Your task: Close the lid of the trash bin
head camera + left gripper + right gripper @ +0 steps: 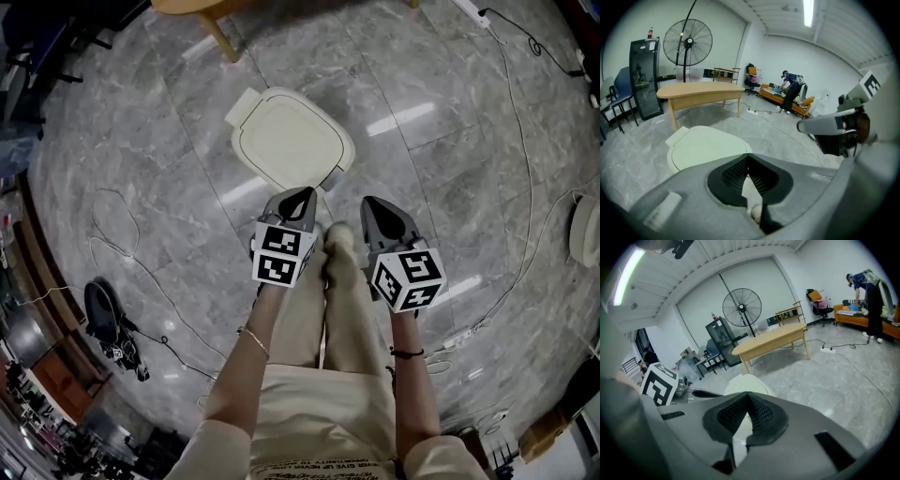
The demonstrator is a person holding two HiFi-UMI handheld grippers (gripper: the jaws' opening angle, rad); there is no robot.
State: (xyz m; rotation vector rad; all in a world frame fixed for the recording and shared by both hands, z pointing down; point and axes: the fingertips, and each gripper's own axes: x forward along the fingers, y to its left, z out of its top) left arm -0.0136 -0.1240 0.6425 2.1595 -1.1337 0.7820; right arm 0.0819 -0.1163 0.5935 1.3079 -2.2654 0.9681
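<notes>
The cream trash bin (292, 139) stands on the grey marble floor with its lid lying flat on top; it also shows as the bin (705, 145) in the left gripper view and the bin (747, 382) in the right gripper view. My left gripper (302, 195) hovers just in front of the bin's near edge, jaws shut with nothing between them. My right gripper (373, 204) hangs beside it to the right, off the bin, jaws also shut and empty. Neither touches the bin.
A wooden table (202, 7) stands beyond the bin, with a pedestal fan (687, 40) and a black cabinet (644, 77) behind it. Cables (525, 141) run over the floor at right. A person (791, 91) bends over an orange sofa far off.
</notes>
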